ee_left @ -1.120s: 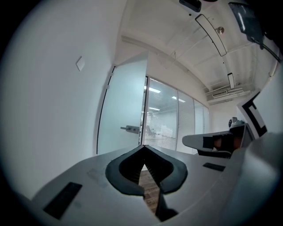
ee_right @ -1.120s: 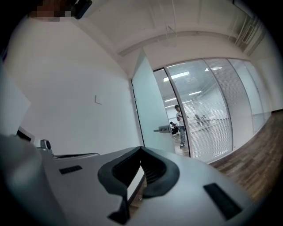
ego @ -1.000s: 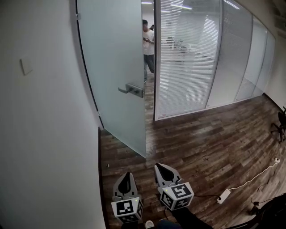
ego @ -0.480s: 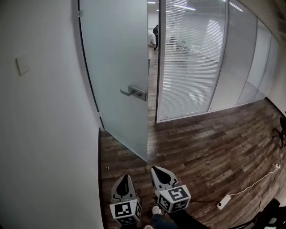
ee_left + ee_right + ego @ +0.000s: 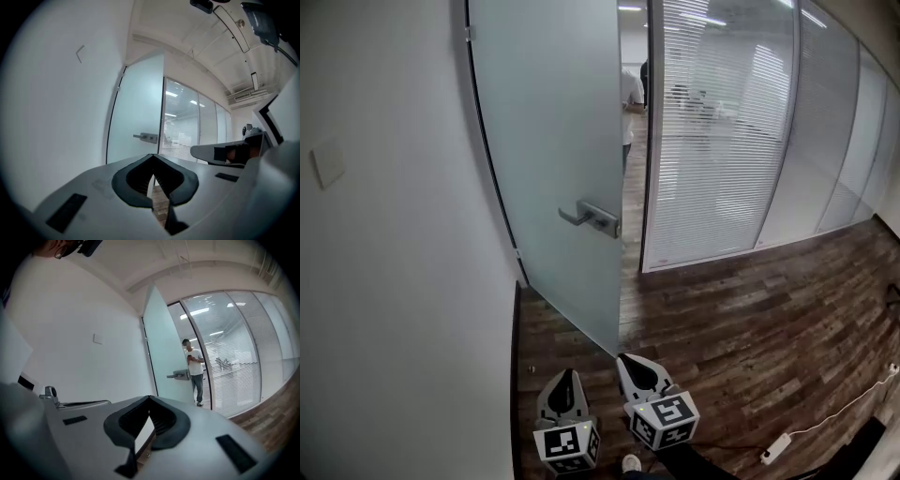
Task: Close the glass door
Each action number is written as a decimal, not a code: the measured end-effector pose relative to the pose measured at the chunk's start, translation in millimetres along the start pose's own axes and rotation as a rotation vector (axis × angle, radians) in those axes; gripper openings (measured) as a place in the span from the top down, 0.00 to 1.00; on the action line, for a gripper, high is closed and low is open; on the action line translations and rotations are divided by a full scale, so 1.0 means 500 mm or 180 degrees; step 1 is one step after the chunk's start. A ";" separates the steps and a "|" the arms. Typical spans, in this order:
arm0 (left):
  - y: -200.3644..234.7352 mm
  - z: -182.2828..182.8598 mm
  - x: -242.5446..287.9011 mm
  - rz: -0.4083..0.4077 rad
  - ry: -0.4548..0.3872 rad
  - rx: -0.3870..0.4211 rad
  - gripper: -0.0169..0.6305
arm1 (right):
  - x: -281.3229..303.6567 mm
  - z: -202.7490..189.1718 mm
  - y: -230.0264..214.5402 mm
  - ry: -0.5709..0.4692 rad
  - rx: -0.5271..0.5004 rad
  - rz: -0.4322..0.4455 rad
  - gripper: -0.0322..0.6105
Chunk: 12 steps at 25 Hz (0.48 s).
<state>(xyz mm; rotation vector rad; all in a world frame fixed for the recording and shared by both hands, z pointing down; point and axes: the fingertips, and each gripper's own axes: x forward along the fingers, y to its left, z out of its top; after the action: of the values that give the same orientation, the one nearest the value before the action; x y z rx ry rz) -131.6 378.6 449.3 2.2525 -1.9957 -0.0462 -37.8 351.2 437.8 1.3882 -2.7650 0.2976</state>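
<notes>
One frosted glass door [image 5: 553, 169] stands ajar at upper centre of the head view, with one lever handle [image 5: 592, 217] and one person [image 5: 630, 103] beyond the gap, while at bottom centre the left gripper [image 5: 566, 375] and right gripper [image 5: 630, 361] have their jaws closed and empty.

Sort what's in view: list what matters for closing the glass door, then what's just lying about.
For the job: glass door, ajar; its lever handle; left gripper and right gripper, both shut, empty.

Just around: person beyond the doorway; power strip on the floor; wall plate; slatted glass partition.
</notes>
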 end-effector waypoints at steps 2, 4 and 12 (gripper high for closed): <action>0.004 0.002 0.029 0.0068 0.0000 -0.0046 0.97 | 0.025 0.005 -0.021 0.0021 -0.0008 0.0043 0.96; 0.005 -0.001 0.049 0.0114 0.0001 -0.0086 0.97 | 0.044 0.007 -0.036 0.0043 -0.0010 0.0083 0.96; 0.032 -0.014 0.105 0.0257 0.0076 -0.0110 0.97 | 0.113 0.002 -0.061 0.0126 0.0020 0.0214 0.96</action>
<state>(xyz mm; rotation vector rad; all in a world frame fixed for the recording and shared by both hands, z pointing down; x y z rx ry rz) -140.1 325.1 461.4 2.1395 -2.0553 -0.0451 -47.1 288.7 448.2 1.2780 -2.7851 0.3323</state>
